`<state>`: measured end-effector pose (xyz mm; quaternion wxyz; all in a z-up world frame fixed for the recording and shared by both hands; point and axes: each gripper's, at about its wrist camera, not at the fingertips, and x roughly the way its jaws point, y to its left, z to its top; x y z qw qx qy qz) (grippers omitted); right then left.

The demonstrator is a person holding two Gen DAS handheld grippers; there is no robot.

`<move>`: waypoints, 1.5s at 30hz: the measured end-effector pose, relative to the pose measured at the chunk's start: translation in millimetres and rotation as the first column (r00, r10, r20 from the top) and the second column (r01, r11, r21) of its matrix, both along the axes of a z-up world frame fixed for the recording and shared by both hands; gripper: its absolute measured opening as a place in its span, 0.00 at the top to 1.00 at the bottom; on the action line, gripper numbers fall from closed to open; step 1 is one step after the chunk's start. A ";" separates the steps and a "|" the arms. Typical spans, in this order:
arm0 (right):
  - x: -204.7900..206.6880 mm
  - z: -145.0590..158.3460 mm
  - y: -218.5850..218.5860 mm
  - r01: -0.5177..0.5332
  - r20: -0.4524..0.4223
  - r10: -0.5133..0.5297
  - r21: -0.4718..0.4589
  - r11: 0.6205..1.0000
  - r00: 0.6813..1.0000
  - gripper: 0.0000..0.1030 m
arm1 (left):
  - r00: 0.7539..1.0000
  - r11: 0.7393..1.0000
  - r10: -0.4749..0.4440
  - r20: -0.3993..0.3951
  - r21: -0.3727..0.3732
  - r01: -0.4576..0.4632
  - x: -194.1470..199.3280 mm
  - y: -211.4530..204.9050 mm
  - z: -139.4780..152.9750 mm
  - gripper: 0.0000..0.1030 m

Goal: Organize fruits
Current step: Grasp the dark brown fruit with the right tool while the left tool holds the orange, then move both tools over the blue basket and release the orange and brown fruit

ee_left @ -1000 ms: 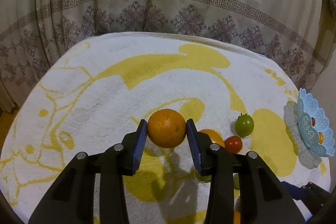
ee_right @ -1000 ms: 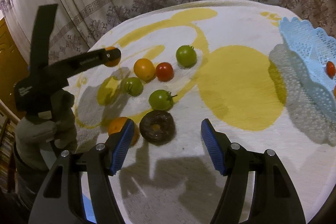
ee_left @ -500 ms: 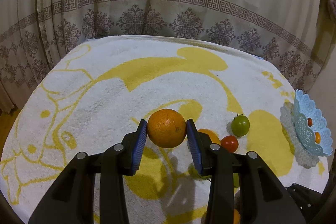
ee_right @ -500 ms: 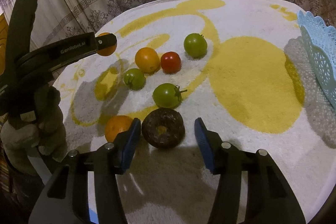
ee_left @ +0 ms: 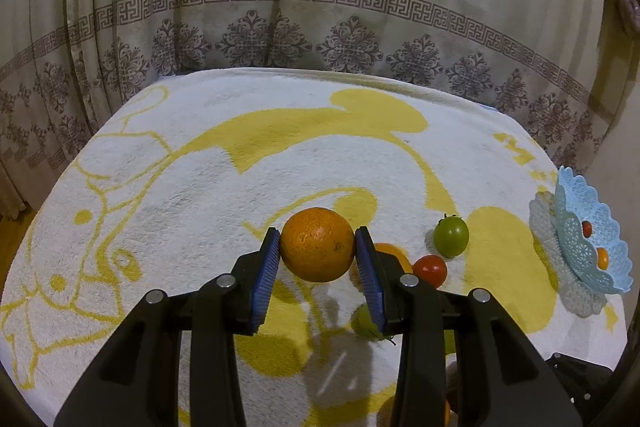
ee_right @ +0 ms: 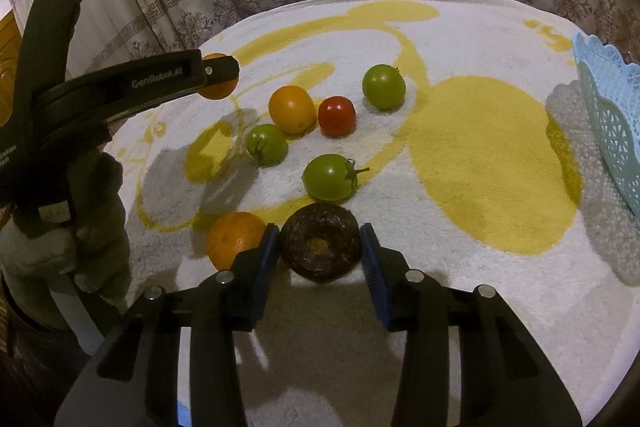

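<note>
My left gripper (ee_left: 317, 247) is shut on an orange (ee_left: 317, 244) and holds it above the towel; it also shows in the right wrist view (ee_right: 216, 77). My right gripper (ee_right: 319, 247) has closed around a dark brown round fruit (ee_right: 319, 246) lying on the towel; its pads touch both sides. Another orange (ee_right: 234, 243) lies just left of it. Green tomatoes (ee_right: 330, 177), (ee_right: 266, 143), (ee_right: 383, 86), a red tomato (ee_right: 337, 115) and an orange-yellow fruit (ee_right: 292, 109) lie beyond. A light blue basket (ee_left: 588, 239) at the right holds small fruits.
A white and yellow towel (ee_left: 200, 167) covers the round table. A patterned curtain (ee_left: 320, 7) hangs behind. The basket's wall also shows at the right edge of the right wrist view (ee_right: 608, 115). My gloved left hand (ee_right: 60, 227) is at the table's left edge.
My right gripper moved forward and closed from wide open onto the dark brown fruit. My left gripper lifted the orange higher and tilted back.
</note>
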<state>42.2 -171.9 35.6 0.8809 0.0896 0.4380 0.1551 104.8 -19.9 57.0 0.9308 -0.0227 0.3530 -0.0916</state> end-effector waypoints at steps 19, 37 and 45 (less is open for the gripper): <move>-18.9 52.4 -51.2 0.153 0.149 -0.156 0.030 0.988 0.976 0.59 | 0.998 0.999 -0.040 0.052 0.013 0.039 -16.4 -16.3 19.0 0.62; -45.1 87.9 -151.2 0.360 0.249 -0.366 0.070 0.930 0.897 0.59 | 0.977 0.984 -0.179 0.113 0.037 0.175 -41.3 -80.6 55.0 0.62; -52.1 89.4 -194.2 0.443 0.250 -0.450 0.085 0.892 0.857 0.59 | 0.954 0.960 -0.280 0.110 0.042 0.277 -44.8 -131.0 60.6 0.62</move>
